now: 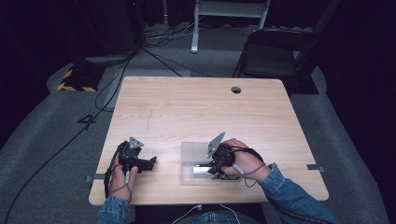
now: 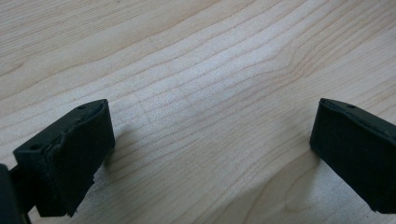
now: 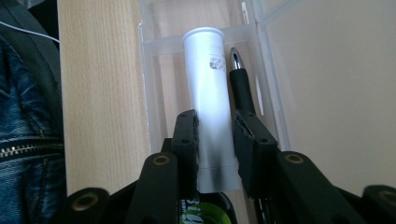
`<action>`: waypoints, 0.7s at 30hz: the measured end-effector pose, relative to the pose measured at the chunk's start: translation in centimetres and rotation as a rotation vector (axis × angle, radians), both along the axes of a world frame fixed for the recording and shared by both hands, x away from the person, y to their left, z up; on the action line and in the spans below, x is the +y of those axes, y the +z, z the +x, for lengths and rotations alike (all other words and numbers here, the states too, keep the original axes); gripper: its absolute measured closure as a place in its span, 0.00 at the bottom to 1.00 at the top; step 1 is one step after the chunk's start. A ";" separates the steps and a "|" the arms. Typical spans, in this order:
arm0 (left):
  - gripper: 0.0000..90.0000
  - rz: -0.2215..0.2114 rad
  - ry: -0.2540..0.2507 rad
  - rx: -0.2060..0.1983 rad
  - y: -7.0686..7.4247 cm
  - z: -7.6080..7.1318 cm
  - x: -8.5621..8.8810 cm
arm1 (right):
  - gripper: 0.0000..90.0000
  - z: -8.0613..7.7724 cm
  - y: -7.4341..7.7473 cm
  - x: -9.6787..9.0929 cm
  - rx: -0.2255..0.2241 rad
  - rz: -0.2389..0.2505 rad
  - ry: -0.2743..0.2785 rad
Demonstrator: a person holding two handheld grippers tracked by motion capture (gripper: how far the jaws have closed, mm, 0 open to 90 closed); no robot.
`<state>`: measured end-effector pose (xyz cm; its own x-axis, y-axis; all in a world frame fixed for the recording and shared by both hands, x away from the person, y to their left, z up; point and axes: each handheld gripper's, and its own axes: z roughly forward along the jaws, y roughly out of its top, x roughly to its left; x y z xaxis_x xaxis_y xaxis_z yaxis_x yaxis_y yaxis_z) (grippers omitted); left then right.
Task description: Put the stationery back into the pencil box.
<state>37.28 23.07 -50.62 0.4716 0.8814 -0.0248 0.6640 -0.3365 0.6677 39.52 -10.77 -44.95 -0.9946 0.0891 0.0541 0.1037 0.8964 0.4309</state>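
Tube [image 3: 208, 98], white, lies in a clear tray [image 1: 189, 150] near the front of a pale wood table [image 1: 196, 107], pinched between the right gripper's [image 3: 215, 135] jaws, a black-handled tool [image 3: 242, 88] beside it. Leftward, the left gripper [image 1: 137, 161] rests on bare wood, jaws spread. Grey carpet, cables and a folding chair [image 1: 273, 51] surround the table in a dark room.

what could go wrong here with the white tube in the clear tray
The right claw grips the white tube near its lower end, so most of the tube sticks out past the pads and it might pivot or slip if lifted. A black-handled pen lies right beside the tube and could get nudged or dragged along. The clear tray looks light and may shift, since the left claw rests apart from it.
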 end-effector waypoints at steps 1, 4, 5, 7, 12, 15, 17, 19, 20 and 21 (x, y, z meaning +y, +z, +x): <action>0.00 0.000 0.000 0.000 0.0 0.0 0.0 | 0.79 0.0 0.0 0.0 -0.002 -0.002 0.000; 0.00 0.000 0.001 0.001 0.0 0.0 0.0 | 0.79 0.1 0.0 -0.1 -0.018 0.002 0.000; 0.00 0.000 0.000 0.000 0.0 0.0 0.0 | 0.79 0.1 -0.1 -0.1 -0.021 0.005 0.002; 0.00 0.000 0.000 0.000 0.0 0.0 0.0 | 0.79 0.1 -0.1 -0.1 -0.027 0.006 0.006; 0.00 0.000 0.000 0.000 0.0 0.0 0.0 | 0.79 0.1 -0.1 -0.1 -0.038 0.003 0.008; 0.00 0.000 0.000 0.001 0.0 0.0 0.0 | 0.76 0.2 -0.1 -0.2 -0.042 0.003 0.015; 0.00 0.000 0.000 0.001 0.0 0.0 0.0 | 0.76 0.2 -0.1 -0.2 -0.043 0.009 0.019; 0.00 0.000 0.000 0.000 0.0 0.0 0.0 | 0.74 0.2 0.1 -0.3 -0.043 0.026 0.010; 0.00 0.000 0.000 0.000 0.0 0.0 0.0 | 0.74 0.2 0.1 -0.3 -0.043 0.026 0.010; 0.00 0.000 0.000 0.000 0.0 0.0 0.0 | 0.73 0.1 0.2 -0.3 -0.036 0.034 0.010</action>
<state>37.29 23.06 -50.62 0.4714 0.8816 -0.0248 0.6644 -0.3366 0.6673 39.66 -11.08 -44.79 -0.9967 0.0783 0.0209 0.0790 0.8822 0.4642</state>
